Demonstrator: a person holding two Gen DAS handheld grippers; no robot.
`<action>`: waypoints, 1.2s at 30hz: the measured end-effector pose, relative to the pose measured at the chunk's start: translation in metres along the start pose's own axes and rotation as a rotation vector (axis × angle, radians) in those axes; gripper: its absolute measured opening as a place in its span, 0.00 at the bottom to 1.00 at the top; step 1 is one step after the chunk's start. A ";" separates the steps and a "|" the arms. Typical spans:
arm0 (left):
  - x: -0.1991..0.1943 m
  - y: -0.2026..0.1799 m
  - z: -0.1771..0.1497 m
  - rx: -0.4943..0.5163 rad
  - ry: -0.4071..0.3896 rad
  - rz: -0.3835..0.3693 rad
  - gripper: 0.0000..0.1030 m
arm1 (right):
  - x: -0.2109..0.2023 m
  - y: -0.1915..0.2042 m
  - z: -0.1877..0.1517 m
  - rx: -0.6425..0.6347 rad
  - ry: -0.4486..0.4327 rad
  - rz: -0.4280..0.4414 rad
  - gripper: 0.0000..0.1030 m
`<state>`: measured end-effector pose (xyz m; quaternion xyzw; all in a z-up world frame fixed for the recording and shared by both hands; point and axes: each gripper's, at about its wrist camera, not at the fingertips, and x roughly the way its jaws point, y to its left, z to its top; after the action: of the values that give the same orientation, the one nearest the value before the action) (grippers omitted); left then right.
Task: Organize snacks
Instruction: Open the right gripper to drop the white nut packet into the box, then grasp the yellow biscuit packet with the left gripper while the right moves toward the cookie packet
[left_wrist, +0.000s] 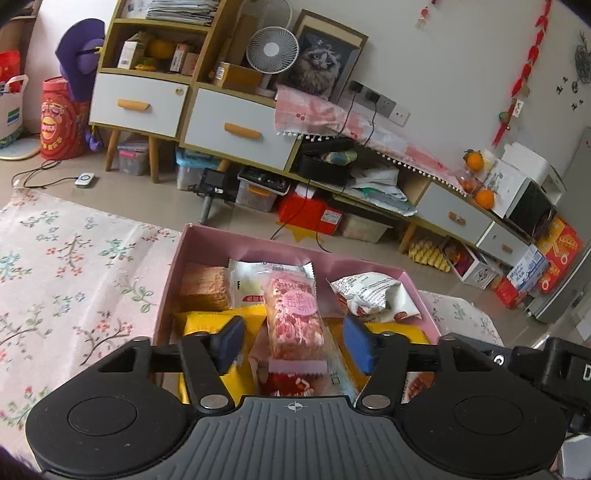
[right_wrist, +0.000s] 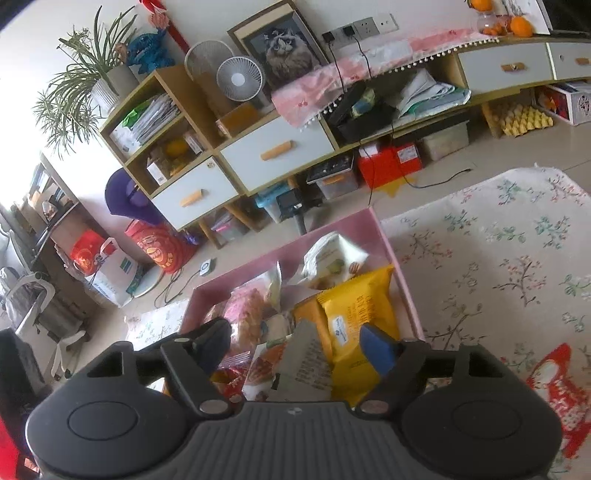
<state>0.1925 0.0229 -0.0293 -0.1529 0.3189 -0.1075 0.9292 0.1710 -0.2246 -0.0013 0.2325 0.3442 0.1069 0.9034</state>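
A pink cardboard box (left_wrist: 207, 236) sits on a floral cloth and holds several wrapped snacks. My left gripper (left_wrist: 294, 345) hangs open over the box's near end. A pink-and-red packet (left_wrist: 295, 317) lies lengthwise between its blue pads, and neither pad touches it. Around it lie a brown biscuit pack (left_wrist: 203, 286), a white crumpled bag (left_wrist: 369, 291) and yellow packets (left_wrist: 207, 321). In the right wrist view the same pink box (right_wrist: 391, 236) is seen from its other side. My right gripper (right_wrist: 295, 347) stands open above a yellow packet (right_wrist: 354, 314) and a grey-backed packet (right_wrist: 303, 365).
The floral cloth (left_wrist: 74, 266) spreads out on both sides of the box. Beyond it runs a low wooden cabinet (left_wrist: 229, 129) with white drawers, a small fan (left_wrist: 271, 50) and a framed cat picture (left_wrist: 321, 62). Boxes, bins and cables crowd the floor beneath.
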 end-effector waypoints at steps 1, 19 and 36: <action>-0.003 -0.001 0.000 0.009 0.004 0.008 0.66 | -0.003 -0.001 0.001 0.004 -0.002 -0.005 0.66; -0.070 -0.021 -0.010 0.123 0.069 0.103 0.90 | -0.068 -0.001 -0.008 -0.035 -0.028 -0.081 0.83; -0.103 -0.011 -0.056 0.227 0.107 0.155 0.98 | -0.095 -0.007 -0.055 -0.259 -0.026 -0.148 0.88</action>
<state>0.0772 0.0316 -0.0099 -0.0159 0.3647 -0.0789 0.9276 0.0644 -0.2449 0.0136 0.0894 0.3322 0.0804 0.9355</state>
